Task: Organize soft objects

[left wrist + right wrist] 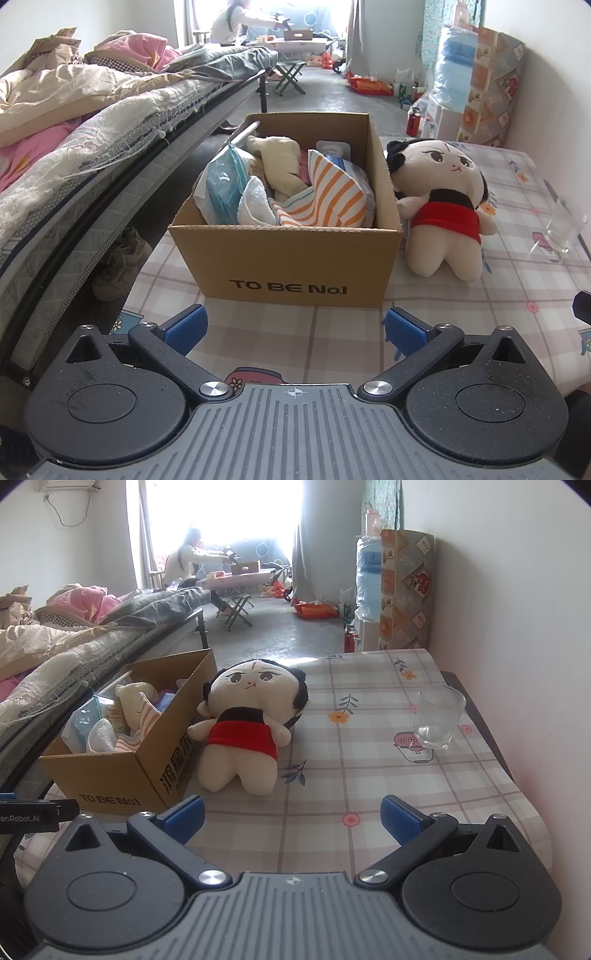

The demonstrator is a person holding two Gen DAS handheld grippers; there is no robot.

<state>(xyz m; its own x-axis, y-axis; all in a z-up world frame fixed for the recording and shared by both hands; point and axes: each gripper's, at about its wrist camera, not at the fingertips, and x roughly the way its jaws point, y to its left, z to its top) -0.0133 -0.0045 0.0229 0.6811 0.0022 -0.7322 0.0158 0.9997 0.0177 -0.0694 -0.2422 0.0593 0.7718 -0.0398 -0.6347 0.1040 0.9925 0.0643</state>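
Box (288, 258) sitting on checked table (517, 295), facing my left gripper (294, 326); cloths piling inside, striped cloth (332, 192) on top. Doll (245, 731) lying face-up on table, touching box's right side. My right gripper (291, 814) hovering near doll's feet. Both grippers gaping wide, holding nothing. Glass (437, 716) standing well apart from doll, near wall. Bed (74, 147) running along left.

My left camera faces the brown cardboard box (288, 236) closely; my right sits further right. Both share the red-skirted plush doll (243, 731) and checked tablecloth (369, 768).
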